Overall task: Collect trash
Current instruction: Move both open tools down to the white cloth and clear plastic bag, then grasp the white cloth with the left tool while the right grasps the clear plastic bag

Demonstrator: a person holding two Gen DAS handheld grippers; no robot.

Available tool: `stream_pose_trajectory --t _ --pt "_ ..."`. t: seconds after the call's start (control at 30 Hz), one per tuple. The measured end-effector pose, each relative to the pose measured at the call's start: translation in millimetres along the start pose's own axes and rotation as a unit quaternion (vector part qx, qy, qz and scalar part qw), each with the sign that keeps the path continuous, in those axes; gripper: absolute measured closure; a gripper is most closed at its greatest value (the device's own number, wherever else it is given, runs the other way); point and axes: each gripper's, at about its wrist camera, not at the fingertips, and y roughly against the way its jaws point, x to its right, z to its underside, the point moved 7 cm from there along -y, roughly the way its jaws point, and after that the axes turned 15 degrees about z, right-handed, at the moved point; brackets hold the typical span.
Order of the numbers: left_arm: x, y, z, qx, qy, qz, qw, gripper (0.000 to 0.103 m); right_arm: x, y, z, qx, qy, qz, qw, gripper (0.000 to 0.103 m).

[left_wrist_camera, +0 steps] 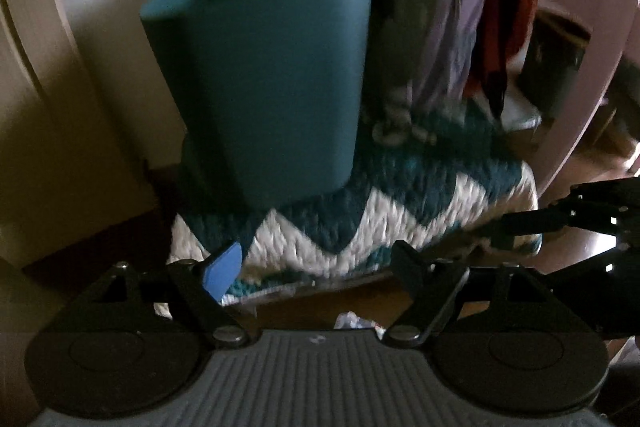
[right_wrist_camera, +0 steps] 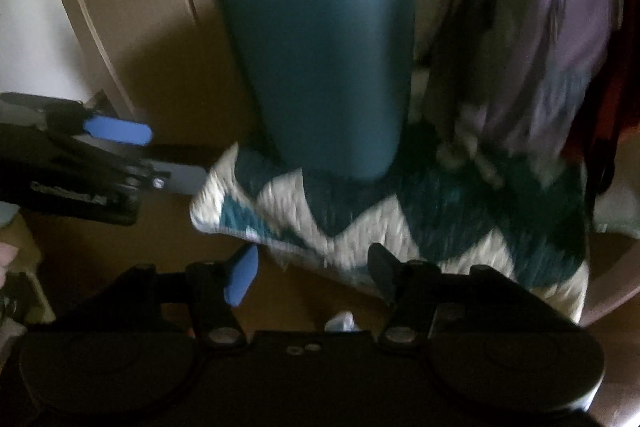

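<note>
A tall teal bin (left_wrist_camera: 260,83) (right_wrist_camera: 328,67) stands on a teal-and-white zigzag rug (left_wrist_camera: 360,223) (right_wrist_camera: 360,223). On the wooden floor in front of the rug lies a small crumpled white scrap (left_wrist_camera: 352,321) (right_wrist_camera: 340,321), just below each camera's fingers. My left gripper (left_wrist_camera: 316,267) is open with nothing between its fingers. My right gripper (right_wrist_camera: 310,273) is also open and holds nothing. The left gripper (right_wrist_camera: 176,155) shows from the side at the left of the right wrist view. The right gripper (left_wrist_camera: 508,231) reaches in from the right of the left wrist view. Both views are blurred.
A pale chair frame (left_wrist_camera: 592,27) stands right of the bin, draped with a purple cloth (left_wrist_camera: 460,7) (right_wrist_camera: 568,27) and a red one (left_wrist_camera: 508,27). A pale wall and door frame (right_wrist_camera: 112,27) lie behind and left. Brown floor (right_wrist_camera: 120,239) spreads at the lower left.
</note>
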Motion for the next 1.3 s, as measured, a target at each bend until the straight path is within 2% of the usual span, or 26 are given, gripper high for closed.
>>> stream_pose_trajectory --t 0.1,0.17,0.27,0.33,0.47,0.57,0.7,0.8,0.93,1.0,1.1,1.2,1.3 --pt "-1 -24 21 -0.016 0.004 0.000 0.9999 0.020 4 -27 29 -0.021 0.003 0.004 1.000 0.041" --pt "-4 -44 39 -0.037 0.019 0.012 0.9990 0.020 5 -46 46 -0.038 0.007 0.002 0.999 0.040" --pt "-8 -75 66 -0.071 0.030 0.019 0.9969 0.014 5 -74 69 -0.061 0.013 0.002 0.998 0.039" --pt "-9 -99 85 -0.097 0.027 0.025 0.9946 0.009 6 -95 81 -0.077 0.015 0.004 0.997 0.038" --pt "-4 -148 121 -0.155 0.005 0.052 0.9864 0.007 10 -140 106 -0.120 0.006 0.001 0.993 0.037" --pt "4 -186 150 -0.209 -0.031 0.084 0.9737 0.005 15 -175 126 -0.157 -0.007 -0.010 0.988 0.036" --pt "18 -233 198 -0.286 -0.095 0.130 0.9448 0.004 17 -218 147 -0.193 0.003 -0.014 0.981 0.036" --pt "24 -264 233 -0.328 -0.121 0.157 0.9235 0.004 16 -250 162 -0.209 0.008 -0.020 0.978 0.036" --pt "31 -300 278 -0.357 -0.187 0.160 0.9013 0.004 10 -291 183 -0.226 0.025 -0.028 0.973 0.036" --pt "33 -316 302 -0.375 -0.200 0.162 0.8907 0.004 6 -308 190 -0.235 0.034 -0.032 0.971 0.036" --pt "31 -338 331 -0.403 -0.182 0.160 0.8827 0.004 -2 -336 202 -0.246 0.055 -0.035 0.967 0.036" --pt "27 -353 353 -0.402 -0.166 0.148 0.8881 0.004 -9 -360 210 -0.256 0.065 -0.042 0.963 0.036" --pt "28 -363 376 -0.413 -0.173 0.155 0.8807 0.004 -18 -382 219 -0.262 0.071 -0.053 0.961 0.036"
